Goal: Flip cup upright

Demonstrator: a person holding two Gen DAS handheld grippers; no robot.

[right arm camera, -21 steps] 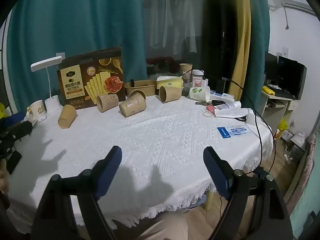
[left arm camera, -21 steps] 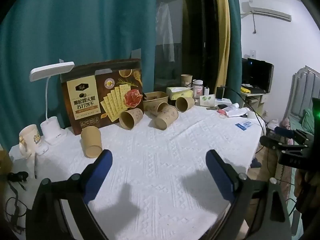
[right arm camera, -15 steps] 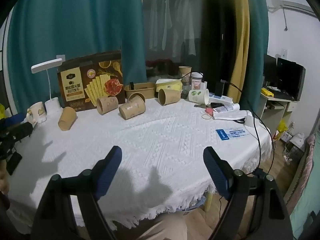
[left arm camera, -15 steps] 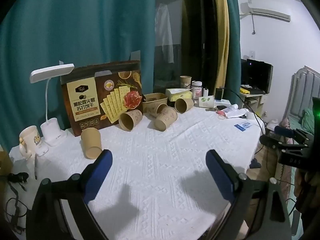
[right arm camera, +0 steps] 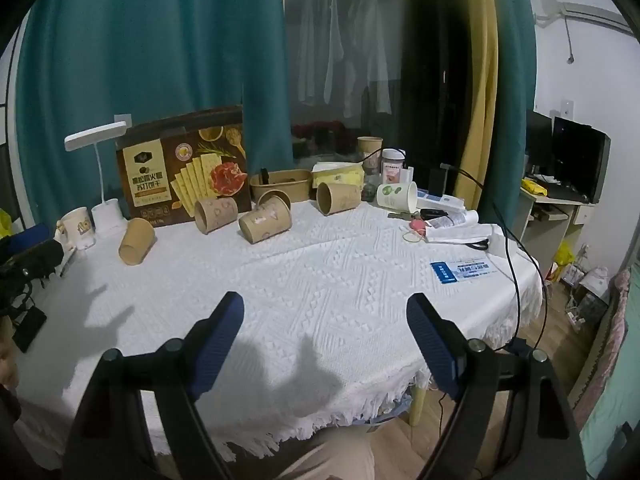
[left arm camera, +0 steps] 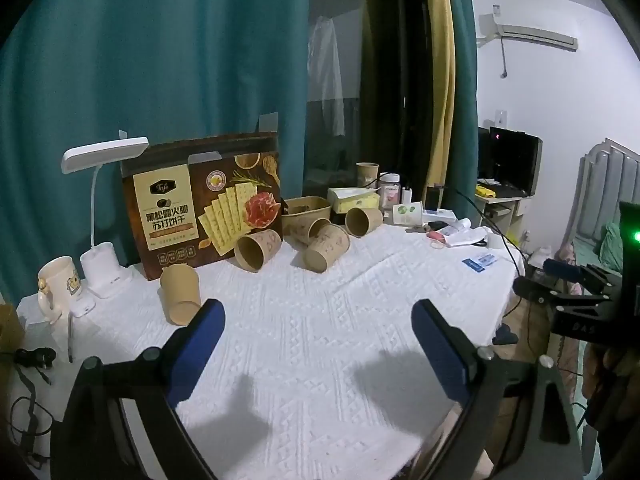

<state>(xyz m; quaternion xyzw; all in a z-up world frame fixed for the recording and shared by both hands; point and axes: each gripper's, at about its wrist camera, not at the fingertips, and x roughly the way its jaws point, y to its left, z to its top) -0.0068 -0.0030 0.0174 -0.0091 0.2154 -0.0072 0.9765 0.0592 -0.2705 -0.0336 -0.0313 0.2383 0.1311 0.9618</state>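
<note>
Brown paper cups [left arm camera: 179,294] [right arm camera: 136,241] lie tipped on the white tabletop [left arm camera: 320,340] [right arm camera: 320,280] in front of the cracker box [left arm camera: 200,204] [right arm camera: 182,168]. Left tool [left arm camera: 318,320] and right tool [right arm camera: 325,316] hover near the tabletop's front edge, well apart from the box, both spread wide and holding nothing.

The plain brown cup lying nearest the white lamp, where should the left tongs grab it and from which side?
Grip the plain brown cup across its side wall near the open rim. It lies tipped over with its mouth toward the camera, so bring the open left tongs down from above, one finger on each flank, probably the steadiest hold for swinging it upright.
</note>
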